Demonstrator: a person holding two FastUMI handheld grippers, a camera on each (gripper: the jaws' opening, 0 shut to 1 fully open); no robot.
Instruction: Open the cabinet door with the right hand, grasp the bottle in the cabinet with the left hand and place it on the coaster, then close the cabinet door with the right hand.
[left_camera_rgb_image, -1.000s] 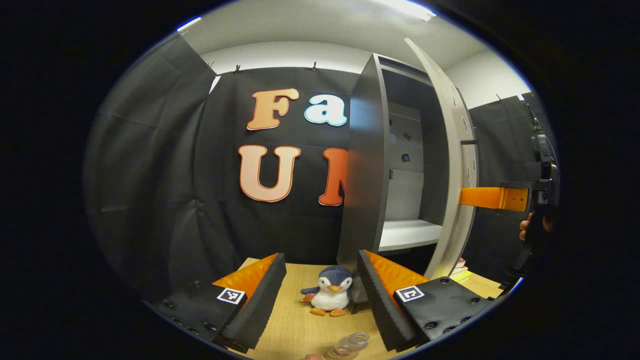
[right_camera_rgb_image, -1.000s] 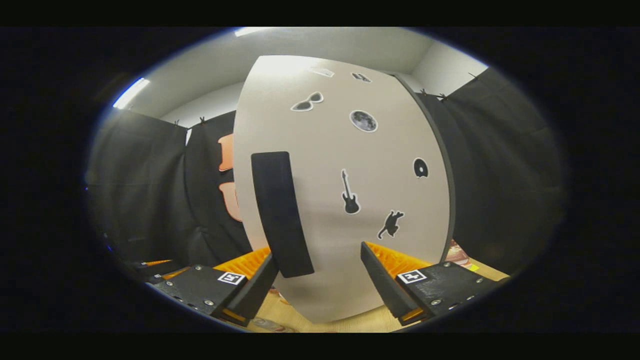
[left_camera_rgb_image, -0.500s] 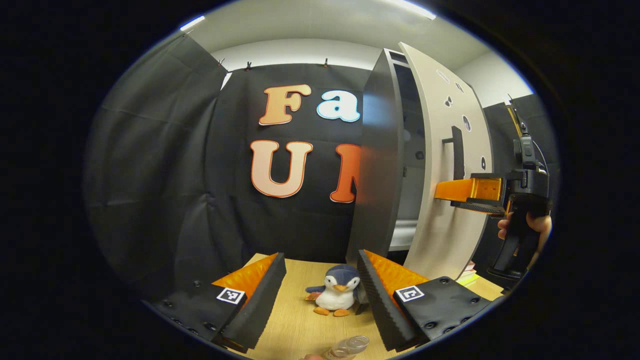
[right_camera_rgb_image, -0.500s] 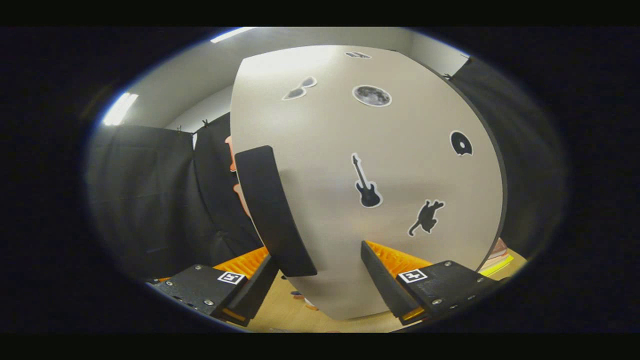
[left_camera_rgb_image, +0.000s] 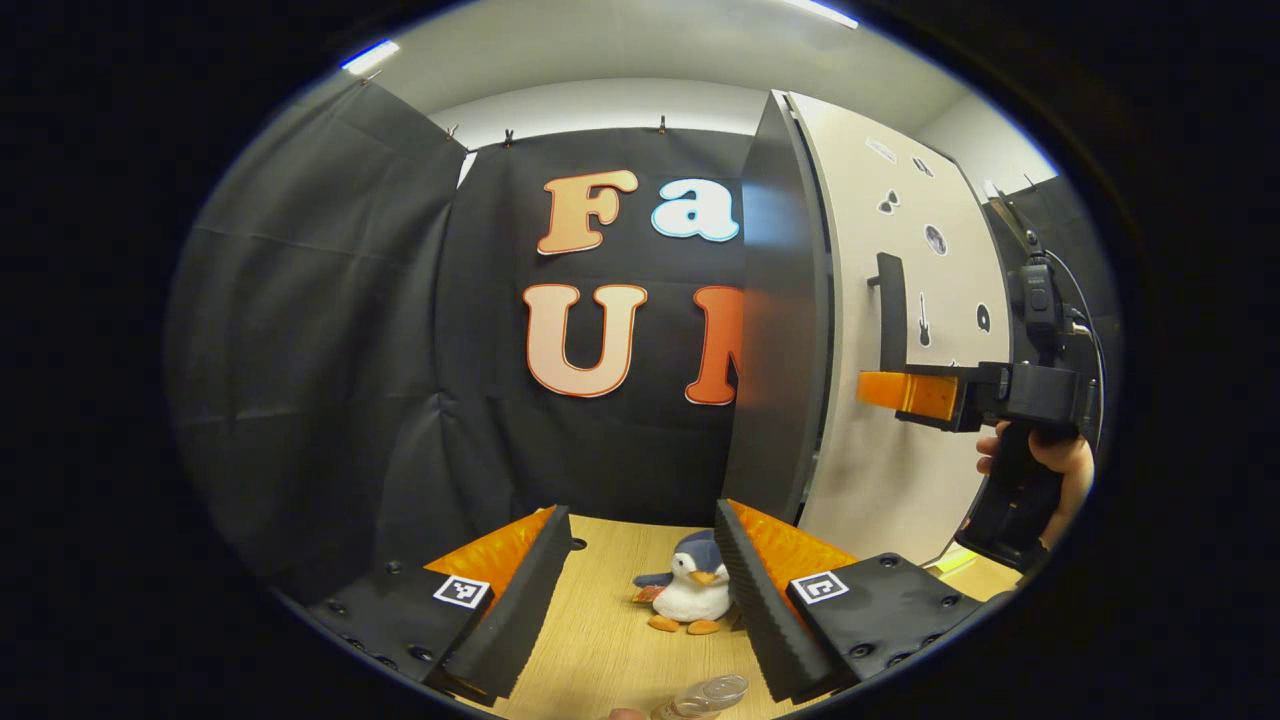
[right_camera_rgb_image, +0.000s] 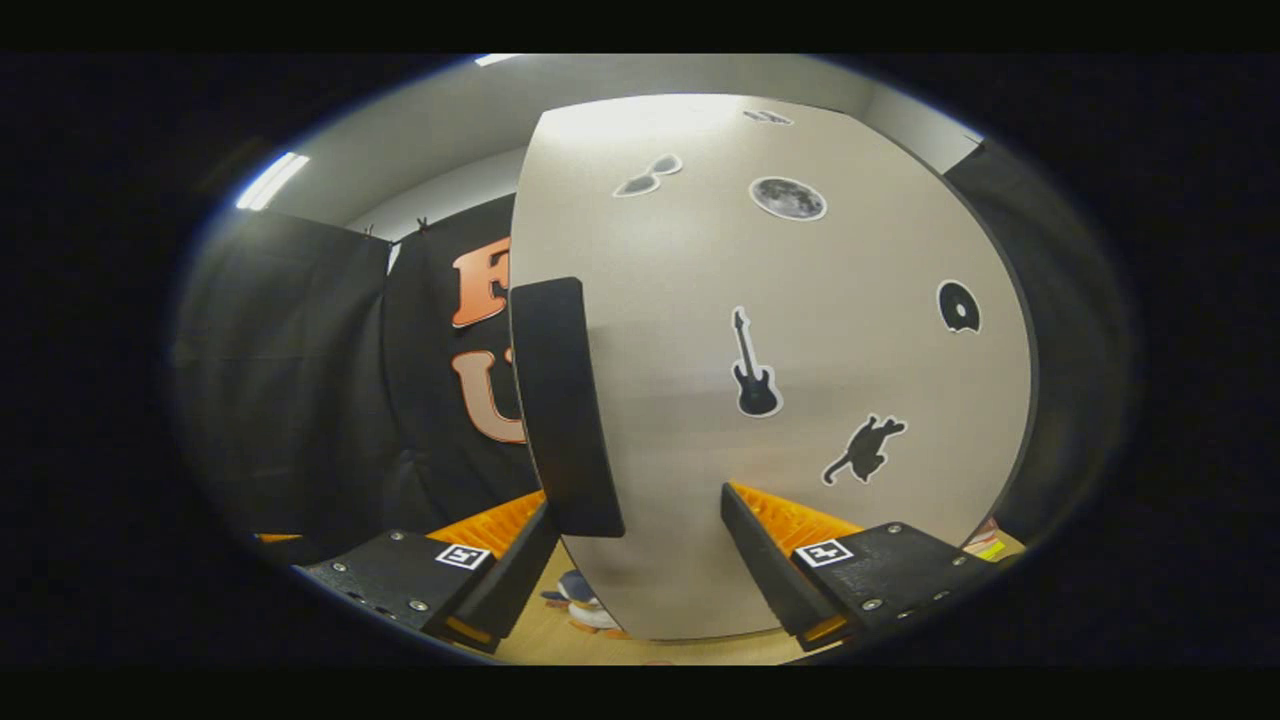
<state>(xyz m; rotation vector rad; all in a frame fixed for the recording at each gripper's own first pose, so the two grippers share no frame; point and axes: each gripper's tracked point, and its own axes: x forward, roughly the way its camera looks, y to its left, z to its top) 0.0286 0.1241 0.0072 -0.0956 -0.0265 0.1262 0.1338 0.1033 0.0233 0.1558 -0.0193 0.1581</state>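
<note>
The grey cabinet (left_camera_rgb_image: 785, 300) stands at the right of the wooden table (left_camera_rgb_image: 600, 650). Its pale door (left_camera_rgb_image: 870, 470), dotted with small dark stickers, lies flat or nearly flat against the cabinet front. In the right gripper view the door (right_camera_rgb_image: 800, 330) is close ahead, with its black handle (right_camera_rgb_image: 560, 400) at the left. My right gripper (right_camera_rgb_image: 640, 560) is open, its fingers against or just short of the door below the handle. From the left gripper view, the right gripper (left_camera_rgb_image: 885, 392) points at the door, held by a hand (left_camera_rgb_image: 1045, 470). My left gripper (left_camera_rgb_image: 640, 590) is open and holds nothing. A clear bottle's top (left_camera_rgb_image: 705, 695) shows just below it.
A small plush penguin (left_camera_rgb_image: 690, 595) sits on the table at the cabinet's foot, just beyond my left fingers. It peeks out under the door (right_camera_rgb_image: 585, 605) in the right gripper view. Black cloth walls close off the back and left.
The door has swung from wide open to shut or nearly shut, with the right gripper following it in. The cabinet's inside is now hidden. The left gripper barely moved.
</note>
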